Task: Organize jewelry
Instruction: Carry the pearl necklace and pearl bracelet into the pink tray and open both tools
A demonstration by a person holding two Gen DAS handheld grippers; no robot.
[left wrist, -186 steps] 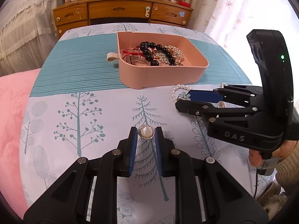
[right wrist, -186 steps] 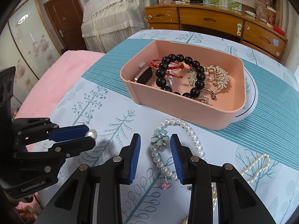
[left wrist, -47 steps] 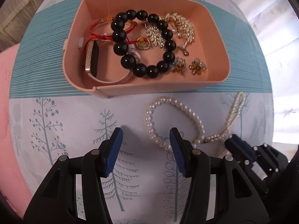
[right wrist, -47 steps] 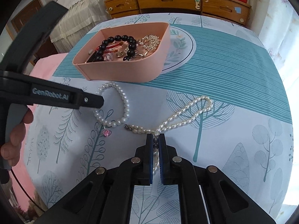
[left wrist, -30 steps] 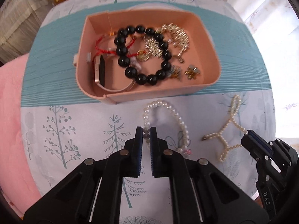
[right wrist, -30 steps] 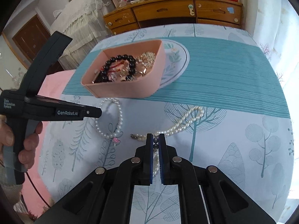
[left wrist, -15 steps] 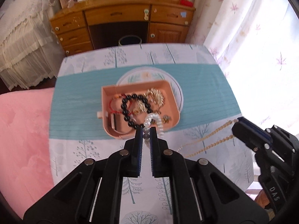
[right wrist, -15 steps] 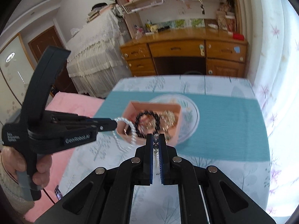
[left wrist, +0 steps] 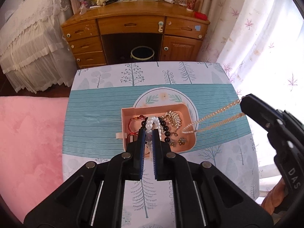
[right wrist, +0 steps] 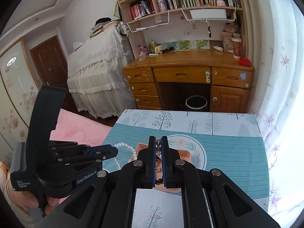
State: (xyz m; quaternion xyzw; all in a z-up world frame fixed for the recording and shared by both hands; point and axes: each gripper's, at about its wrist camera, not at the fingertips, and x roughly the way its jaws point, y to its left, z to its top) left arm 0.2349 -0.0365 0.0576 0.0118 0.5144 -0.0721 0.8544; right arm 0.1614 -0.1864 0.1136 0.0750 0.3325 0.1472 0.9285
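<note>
Left gripper (left wrist: 147, 131) clamping narrow on the pearl bracelet (left wrist: 152, 122), holding it raised above the pink tray (left wrist: 125, 114), over the tray's left half. Bracelet loop showing white beads above the blue pads (left wrist: 141, 142).

Right gripper (right wrist: 157, 142) pinching shut on the pearl necklace (left wrist: 214, 115), seen in the left wrist view as two strands slanting down from the gripper tip toward the tray's right edge, lower end hanging over the tray's right side.

Tray sitting near the middle of the table (left wrist: 91, 114), on the teal band of the cloth, partly covering a round plate (left wrist: 163, 95). Already lying inside the tray: black bead bracelet (left wrist: 166, 133), red cord bracelet (left wrist: 132, 121), gold brooch (left wrist: 173, 117).
</note>
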